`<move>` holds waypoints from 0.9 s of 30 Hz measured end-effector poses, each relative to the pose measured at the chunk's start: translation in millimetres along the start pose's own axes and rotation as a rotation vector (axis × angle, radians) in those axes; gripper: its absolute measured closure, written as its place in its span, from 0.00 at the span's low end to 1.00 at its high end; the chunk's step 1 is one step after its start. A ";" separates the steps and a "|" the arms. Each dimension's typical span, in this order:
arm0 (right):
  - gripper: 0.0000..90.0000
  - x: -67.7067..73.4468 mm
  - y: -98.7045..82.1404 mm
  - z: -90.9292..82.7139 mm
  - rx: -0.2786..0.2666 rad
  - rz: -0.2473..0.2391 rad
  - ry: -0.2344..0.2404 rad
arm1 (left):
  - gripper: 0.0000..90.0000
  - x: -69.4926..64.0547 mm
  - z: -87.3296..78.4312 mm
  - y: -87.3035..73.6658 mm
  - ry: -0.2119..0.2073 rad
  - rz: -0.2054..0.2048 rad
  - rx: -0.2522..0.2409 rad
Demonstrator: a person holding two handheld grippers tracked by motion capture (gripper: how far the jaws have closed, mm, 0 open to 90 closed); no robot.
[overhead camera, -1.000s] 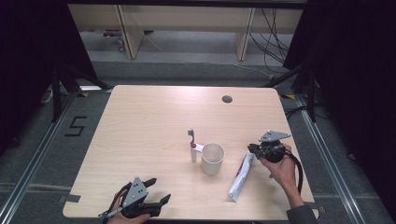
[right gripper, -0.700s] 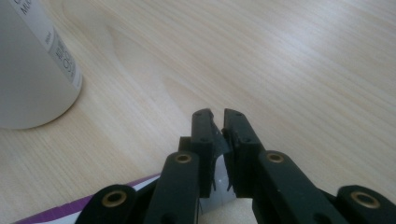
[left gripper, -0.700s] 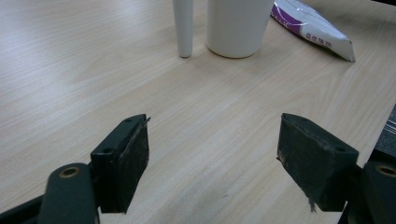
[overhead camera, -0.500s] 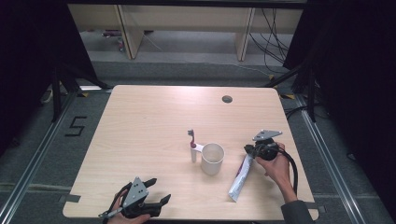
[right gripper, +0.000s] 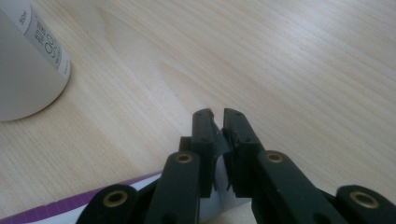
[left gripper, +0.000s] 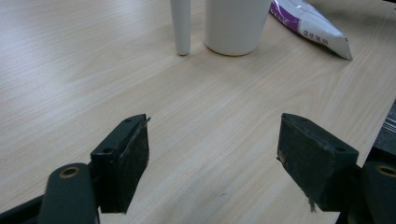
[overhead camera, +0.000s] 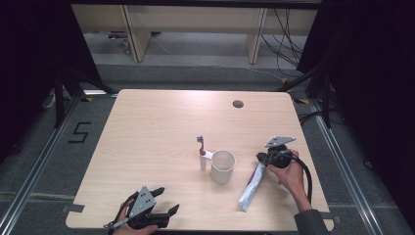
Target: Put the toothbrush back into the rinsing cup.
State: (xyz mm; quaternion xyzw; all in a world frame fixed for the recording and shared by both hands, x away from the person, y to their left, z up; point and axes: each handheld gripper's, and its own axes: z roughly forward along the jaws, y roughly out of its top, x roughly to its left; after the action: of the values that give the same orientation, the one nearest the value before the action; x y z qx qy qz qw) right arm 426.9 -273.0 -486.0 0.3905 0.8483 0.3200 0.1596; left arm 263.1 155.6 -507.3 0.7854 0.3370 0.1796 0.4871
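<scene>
The tube (overhead camera: 250, 188) lies flat on the counter (overhead camera: 147, 132), right of centre. It runs from near the front edge up toward the right gripper (overhead camera: 260, 159), with the cup (overhead camera: 222, 166) just beside it on the left. Against the pictures from a second ago the tube has not shifted. The right hand has: it has come in a little, down and to the left, to the tube's far end. The right gripper view shows the gripper (right gripper: 218, 116) with its fingers drawn narrow, pinching a thin pale bit of that end. The tube's purple and white body (right gripper: 70, 205) trails off below them.

So the grasp looks made and the lift not yet begun, since the near end rests on the wood. The pinch takes only the tip, so I judge the tube may swing or slip once it is raised.

A toothbrush (overhead camera: 201, 152) stands upright, touching or nearly touching the cup's left side. The left gripper (overhead camera: 167, 199) sits at the front edge, well apart from all this and unmoved. Its fingers are spread wide with nothing between them, and they point toward the cup.
</scene>
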 end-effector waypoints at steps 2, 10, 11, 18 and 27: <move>0.92 -0.7 -1.3 -1.1 0.000 0.011 -0.009 | 0.27 0.0 -0.1 -0.1 0.000 0.000 0.000; 0.92 -5.7 -9.6 -8.1 -0.003 0.028 -0.005 | 0.27 -0.2 1.3 -1.0 -0.006 -0.001 -0.004; 0.92 -5.4 -10.5 -9.0 0.001 0.040 -0.009 | 0.27 -0.2 1.2 -1.0 -0.006 0.000 -0.004; 0.92 -7.9 -17.5 -12.6 -0.004 0.049 -0.012 | 0.27 0.1 0.9 -0.9 -0.005 -0.001 -0.006; 0.92 -5.1 -25.5 -23.4 0.026 0.047 0.001 | 0.27 -0.5 -0.2 -0.2 0.000 -0.003 -0.005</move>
State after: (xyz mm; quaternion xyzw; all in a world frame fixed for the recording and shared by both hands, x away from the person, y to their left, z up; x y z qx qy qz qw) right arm 403.6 -299.3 -485.5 0.4122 0.8431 0.3127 0.1466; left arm 262.6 155.4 -507.4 0.7837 0.3379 0.1795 0.4893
